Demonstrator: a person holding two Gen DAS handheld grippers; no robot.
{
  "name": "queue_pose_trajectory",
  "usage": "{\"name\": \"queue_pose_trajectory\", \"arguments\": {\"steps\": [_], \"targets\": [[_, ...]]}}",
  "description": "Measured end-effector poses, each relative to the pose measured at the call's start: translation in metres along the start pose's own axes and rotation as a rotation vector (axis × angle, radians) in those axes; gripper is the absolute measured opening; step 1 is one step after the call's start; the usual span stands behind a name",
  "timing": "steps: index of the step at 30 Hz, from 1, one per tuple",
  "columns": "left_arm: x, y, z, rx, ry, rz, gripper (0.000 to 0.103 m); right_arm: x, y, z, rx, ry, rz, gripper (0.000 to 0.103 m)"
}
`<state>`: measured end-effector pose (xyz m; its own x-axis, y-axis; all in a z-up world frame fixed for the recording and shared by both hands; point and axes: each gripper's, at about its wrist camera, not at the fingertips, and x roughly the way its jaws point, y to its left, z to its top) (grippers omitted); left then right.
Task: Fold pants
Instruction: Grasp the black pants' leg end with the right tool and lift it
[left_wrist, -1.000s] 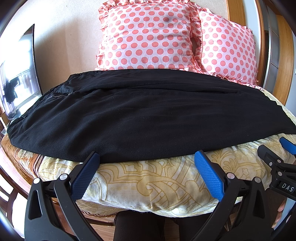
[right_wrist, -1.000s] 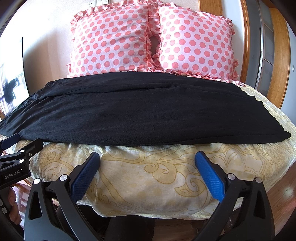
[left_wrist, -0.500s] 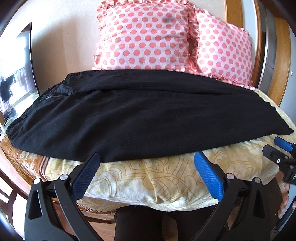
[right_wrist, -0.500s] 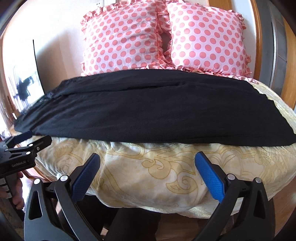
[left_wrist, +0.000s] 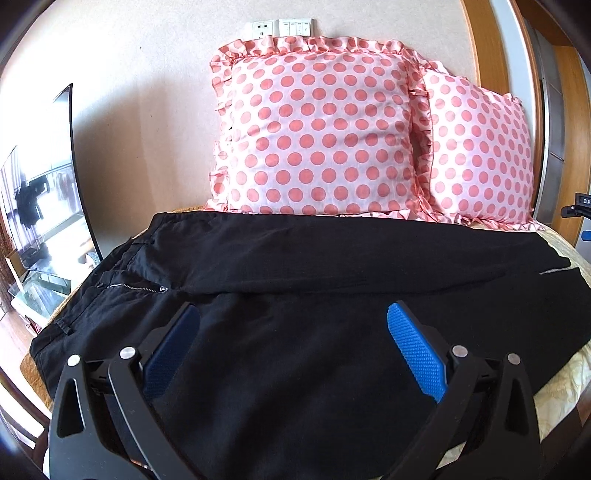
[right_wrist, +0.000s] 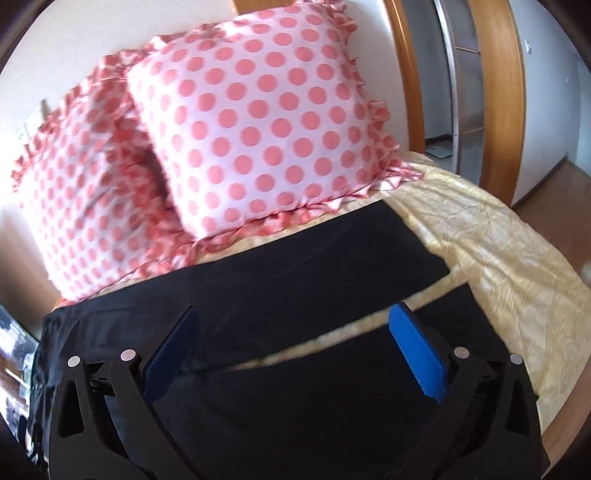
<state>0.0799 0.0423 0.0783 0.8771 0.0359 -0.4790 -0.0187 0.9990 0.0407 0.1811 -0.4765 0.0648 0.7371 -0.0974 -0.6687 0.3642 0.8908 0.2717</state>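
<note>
Black pants (left_wrist: 295, 280) lie spread across the bed, waistband and zipper (left_wrist: 129, 287) at the left, legs running to the right. My left gripper (left_wrist: 293, 314) is open and empty, hovering over the upper leg part near the waist. In the right wrist view the two leg ends (right_wrist: 295, 280) lie side by side with a strip of yellow bedspread showing between them. My right gripper (right_wrist: 293, 317) is open and empty above the leg ends. A small part of the right gripper (left_wrist: 578, 206) shows at the far right of the left wrist view.
Two pink polka-dot pillows (left_wrist: 314, 129) (right_wrist: 258, 122) stand against the wall behind the pants. The yellow patterned bedspread (right_wrist: 498, 251) extends to the right. A TV (left_wrist: 40, 192) stands at the left. A wooden door frame (right_wrist: 506, 92) is at the right.
Both grippers have moved forward and up from the bed's front edge to above the pants. The right wrist view has swung toward the leg ends.
</note>
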Motion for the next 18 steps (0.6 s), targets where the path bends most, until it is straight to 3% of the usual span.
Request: {"name": "queue_pose_trajectory", "arguments": {"steps": [2,4,7,9,13,18], "targets": [[0.011,0.003,0.004,-0.025,0.016,-0.011,0.101,0.035,-0.012,0.028,0.061,0.035,-0.050,0.094],[0.024,0.007,0.007,-0.056,0.039,-0.041,0.101,0.073,-0.023,0.053,0.093,0.077,-0.090,0.081],[0.043,0.011,0.006,-0.095,0.087,-0.091,0.101,0.119,-0.032,0.074,0.107,0.123,-0.176,0.065],[0.050,0.011,0.005,-0.106,0.105,-0.105,0.101,0.141,-0.041,0.082,0.124,0.144,-0.199,0.059],[0.056,0.012,0.001,-0.115,0.122,-0.148,0.101,0.170,-0.059,0.092,0.179,0.150,-0.203,0.055],[0.060,0.013,-0.002,-0.124,0.140,-0.202,0.101,0.185,-0.061,0.095,0.130,0.143,-0.261,0.055]]}}
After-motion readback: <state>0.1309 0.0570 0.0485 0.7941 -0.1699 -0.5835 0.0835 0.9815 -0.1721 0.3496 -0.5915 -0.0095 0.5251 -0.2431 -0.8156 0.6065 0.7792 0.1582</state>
